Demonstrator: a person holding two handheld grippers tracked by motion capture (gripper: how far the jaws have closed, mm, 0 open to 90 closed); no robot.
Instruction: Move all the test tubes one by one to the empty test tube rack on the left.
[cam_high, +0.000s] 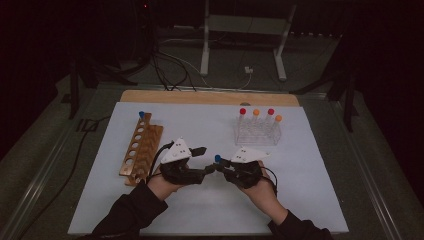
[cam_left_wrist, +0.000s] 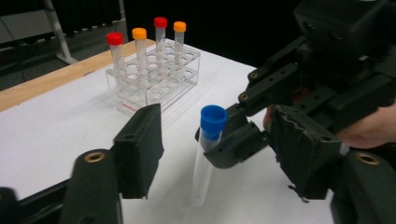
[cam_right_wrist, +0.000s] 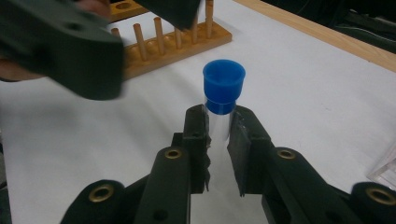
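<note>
A clear test tube with a blue cap (cam_right_wrist: 223, 81) stands upright in my right gripper (cam_right_wrist: 218, 122), whose jaws are shut on the glass just below the cap. It is held above the white mat (cam_high: 310, 165), near the middle. My left gripper (cam_left_wrist: 215, 150) faces it from the left. Its jaws are apart on either side of the tube (cam_left_wrist: 205, 158) and do not touch it. In the high view the two grippers meet tip to tip at the blue cap (cam_high: 218, 158).
A clear plastic rack (cam_high: 257, 131) with red- and orange-capped tubes stands at the back right of the mat. A wooden peg rack (cam_high: 141, 148) lies at the left, with a blue-capped tube (cam_high: 141, 115) at its far end. A wooden strip (cam_high: 210, 97) borders the mat's far edge.
</note>
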